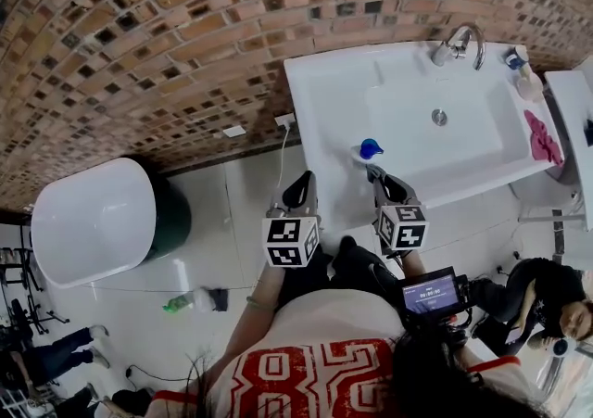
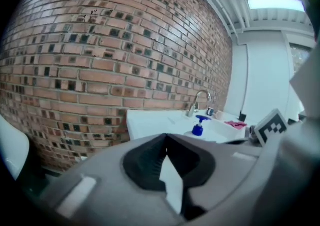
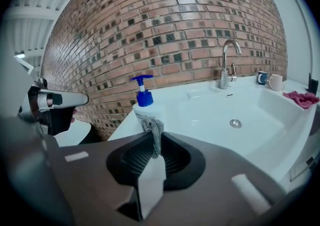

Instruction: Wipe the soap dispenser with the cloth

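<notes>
A person stands at a white sink (image 1: 320, 96) set against a brick wall (image 1: 185, 36), a handheld gripper in each hand. The right gripper (image 3: 155, 137) has its fingers clenched on a small grey cloth (image 3: 152, 130), which sticks up from between the fingertips. The soap dispenser (image 3: 145, 102), white with a blue pump, stands on the counter's near edge directly ahead of those fingertips. The cloth overlaps the dispenser's lower body in the right gripper view, though whether the two touch cannot be told.

The left gripper (image 2: 166, 137) is held beside the right one, its fingers pressed together with nothing between them. From these fingers the soap dispenser (image 2: 198, 127) lies ahead and off to the right, clearly apart.

In the head view both the left gripper (image 1: 301, 186) and the right gripper (image 1: 384, 183) point toward the sink's front edge, with the dispenser (image 1: 371, 148) just beyond the right fingers. Farther past those fingers stand the faucet (image 1: 463, 41) and a white mug (image 3: 275, 82), and a pink rag (image 1: 542, 136) lies well off to their right on the sink's rim.
</notes>
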A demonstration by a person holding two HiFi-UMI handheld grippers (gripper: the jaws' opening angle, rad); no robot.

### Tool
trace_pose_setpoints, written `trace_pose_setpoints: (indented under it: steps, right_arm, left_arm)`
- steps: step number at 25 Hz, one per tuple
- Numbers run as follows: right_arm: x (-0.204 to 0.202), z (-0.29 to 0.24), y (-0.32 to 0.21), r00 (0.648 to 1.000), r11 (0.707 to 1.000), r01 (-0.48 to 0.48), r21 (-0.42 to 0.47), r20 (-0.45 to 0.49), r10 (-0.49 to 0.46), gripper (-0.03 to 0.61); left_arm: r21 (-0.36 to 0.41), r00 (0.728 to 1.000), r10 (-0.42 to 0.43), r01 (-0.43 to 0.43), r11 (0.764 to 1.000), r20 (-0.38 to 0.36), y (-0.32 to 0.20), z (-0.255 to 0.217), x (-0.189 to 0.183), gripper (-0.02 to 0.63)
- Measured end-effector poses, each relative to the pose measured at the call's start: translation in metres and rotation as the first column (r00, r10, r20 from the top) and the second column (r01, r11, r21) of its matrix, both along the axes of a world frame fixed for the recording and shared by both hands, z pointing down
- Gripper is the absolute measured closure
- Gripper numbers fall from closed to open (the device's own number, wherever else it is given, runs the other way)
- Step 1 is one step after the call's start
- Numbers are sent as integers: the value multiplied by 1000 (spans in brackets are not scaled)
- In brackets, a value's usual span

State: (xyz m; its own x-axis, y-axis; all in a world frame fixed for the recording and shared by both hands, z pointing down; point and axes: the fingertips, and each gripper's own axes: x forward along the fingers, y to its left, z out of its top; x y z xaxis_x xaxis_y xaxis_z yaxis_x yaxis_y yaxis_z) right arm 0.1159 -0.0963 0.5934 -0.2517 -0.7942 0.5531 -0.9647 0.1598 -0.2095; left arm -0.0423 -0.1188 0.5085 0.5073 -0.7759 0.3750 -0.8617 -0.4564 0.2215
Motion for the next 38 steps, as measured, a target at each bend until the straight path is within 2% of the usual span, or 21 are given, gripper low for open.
trace_pose_setpoints:
  steps: [7,11,15,18,27,38]
  right_arm:
    - [16,7,7,999,999,-33,-16,-4,33,531]
    - [-15,4,9,998,999,48,-21,32,-48,531]
    - [-45,9,-4,990,989,144,-30,1,-144,530]
    - [-55,17,-14,986,985,165,-55,-12,-166,531]
    - [-47,27,-18,991,984,137,-117,14,-136,531]
    - [3,28,3,999,990,38,-135,22,-35,530]
  left_arm:
    - [-4,1000,7,-7,1000,0,-1,1,6,610]
    - [-6,1000,-1,1,1000,4,-1,2,4,609]
    - [-5,1000,-21,21,1000,6,-2,2,-4,611]
    - [-6,999,-45,45,999,11,-1,3,-15,611]
    - [-12,995,-102,102,995,14,-2,4,-39,611]
    - [-18,1000,-23,23,1000,-2,-1,7,-11,610]
